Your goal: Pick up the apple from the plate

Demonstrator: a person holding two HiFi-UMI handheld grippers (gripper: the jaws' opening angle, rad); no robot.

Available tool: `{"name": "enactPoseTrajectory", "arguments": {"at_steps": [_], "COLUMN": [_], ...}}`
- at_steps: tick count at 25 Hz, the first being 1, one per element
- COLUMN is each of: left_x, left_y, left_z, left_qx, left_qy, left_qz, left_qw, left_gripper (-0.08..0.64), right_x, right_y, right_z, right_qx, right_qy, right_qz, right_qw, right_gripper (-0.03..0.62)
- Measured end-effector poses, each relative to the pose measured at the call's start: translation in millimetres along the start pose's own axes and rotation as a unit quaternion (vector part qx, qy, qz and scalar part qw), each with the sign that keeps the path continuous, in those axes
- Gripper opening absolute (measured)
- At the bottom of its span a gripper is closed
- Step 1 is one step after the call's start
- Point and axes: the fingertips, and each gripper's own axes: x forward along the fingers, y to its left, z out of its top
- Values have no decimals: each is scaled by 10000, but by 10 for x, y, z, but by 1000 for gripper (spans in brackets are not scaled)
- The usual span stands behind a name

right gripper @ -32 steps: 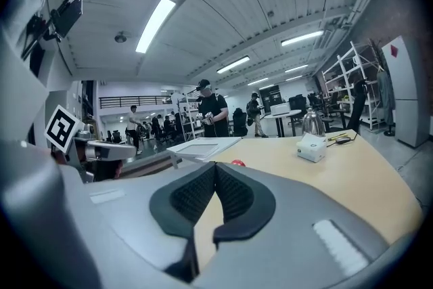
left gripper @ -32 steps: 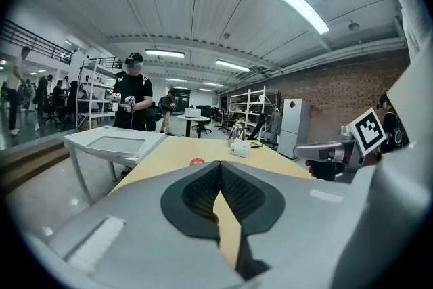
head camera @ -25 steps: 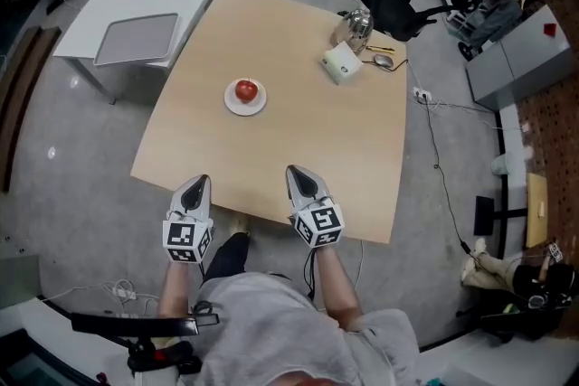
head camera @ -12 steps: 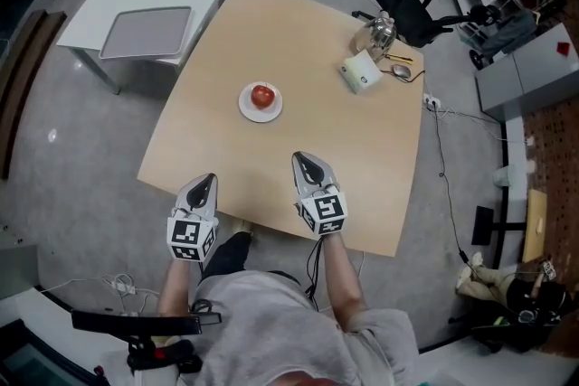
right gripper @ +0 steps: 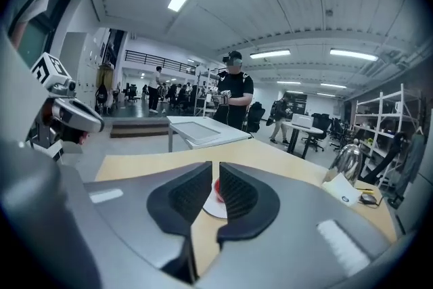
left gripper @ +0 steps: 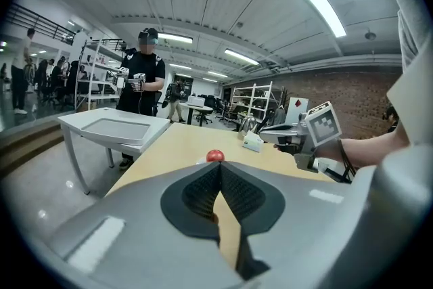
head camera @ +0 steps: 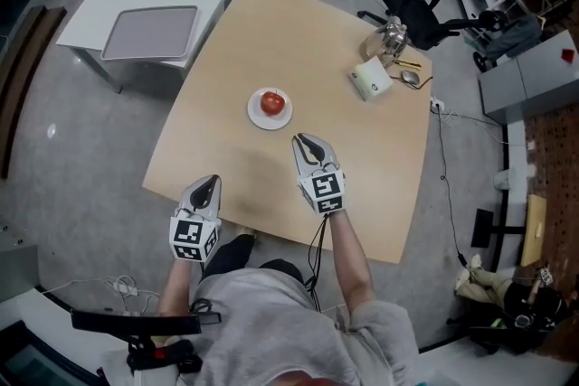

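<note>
Apple (head camera: 272, 102): on the plate (head camera: 251, 110), mid-tabletop (head camera: 362, 158), in neither grip. My right tool (head camera: 308, 140), just short of the plate: jaws just been opening, narrowly parted, nothing between. Left tool (head camera: 210, 181), farther from the plate: pressed together, empty.

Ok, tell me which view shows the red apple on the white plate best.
The head view: the round red apple sits whole on the round white plate, seen from above. The left gripper view shows it small and distant, its plate barely visible. The right gripper view shows only a red sliver, mostly blocked.
</note>
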Motion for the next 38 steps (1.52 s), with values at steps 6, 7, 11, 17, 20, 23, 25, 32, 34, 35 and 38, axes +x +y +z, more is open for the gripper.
{"name": "enactPoseTrajectory", "arguments": {"at_steps": [6,7,11,17,20,23,25,32,34,35,38], "left_x": [40,49,99,116,110,89,74,30,38,50,61], "left_y": [164,201,305,329,350,370,402,493,548,585,607], "left_z": [-8,-7,-3,17,3,-19,-38,-49,-77,-91,-73], "left_qx": [-33,-38,-55,-62,-49,-62,-78,-172,-205,-228,-246], "left_qy": [30,32,17,4,39,63,61,99,125,138,152], "left_qz": [12,17,51,104,142,194,245,488,542,563,607], "left_qw": [10000,10000,10000,9999,9999,9998,9997,9986,9982,9981,9977], "left_gripper": [20,20,20,20,20,20,20,20,20,20,20], "right_x": [361,419,619,777,858,942,1018,1194,1274,1325,1391], "right_y": [-6,-7,-10,-60,-82,-88,-77,-127,-132,-131,-118], "right_z": [-70,-95,-205,-383,-438,-509,-572,-730,-778,-797,-802], "right_qx": [-569,-654,-851,-1128,-1194,-1334,-1474,-1731,-1791,-1821,-1930], "right_qy": [353,434,738,1078,1162,1278,1360,1551,1607,1631,1649], "right_qz": [91,104,217,351,396,441,481,594,611,619,662], "right_qw": [9977,9969,9934,9871,9852,9818,9785,9708,9687,9677,9650], "right_gripper": [66,77,117,166,184,199,212,239,247,250,266]}}
